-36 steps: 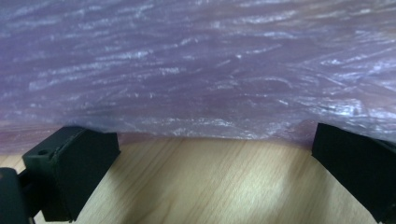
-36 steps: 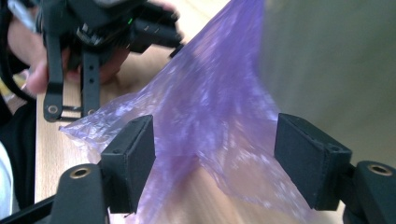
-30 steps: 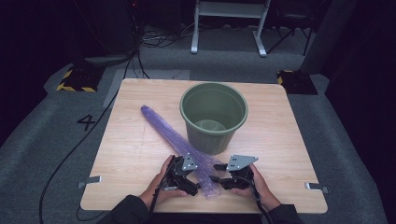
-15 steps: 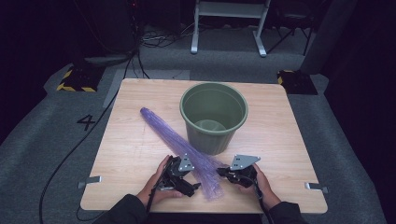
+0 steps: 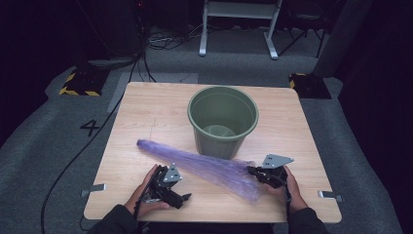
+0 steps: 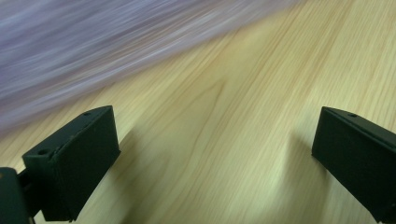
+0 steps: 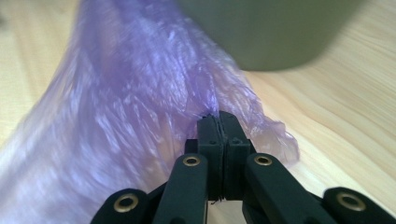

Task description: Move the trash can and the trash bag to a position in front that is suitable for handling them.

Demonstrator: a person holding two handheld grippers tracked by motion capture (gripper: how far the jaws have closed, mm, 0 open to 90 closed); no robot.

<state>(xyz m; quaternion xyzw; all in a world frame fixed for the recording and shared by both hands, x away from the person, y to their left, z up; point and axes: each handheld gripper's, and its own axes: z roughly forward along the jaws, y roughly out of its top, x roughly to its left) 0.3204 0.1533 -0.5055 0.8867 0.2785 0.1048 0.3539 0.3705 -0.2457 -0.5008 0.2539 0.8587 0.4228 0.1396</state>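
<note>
Pinching the near, wide end of the crinkled translucent purple plastic bag (image 7: 154, 93), the right tool (image 7: 218, 116) had its jaws clamped flat on a fold of film, probably to drag or lift that end. Left tool (image 5: 182, 197) sat released, jaws spread over bare wooden tabletop (image 6: 224, 93), bag just beside it, likely ready to take another edge. Bag lay stretched diagonally, its middle touching the foot of the round green plastic bucket (image 5: 222, 119) standing upright beyond, presumably awaiting lining.

dark room, grey carpet floor (image 5: 53, 146)
</note>
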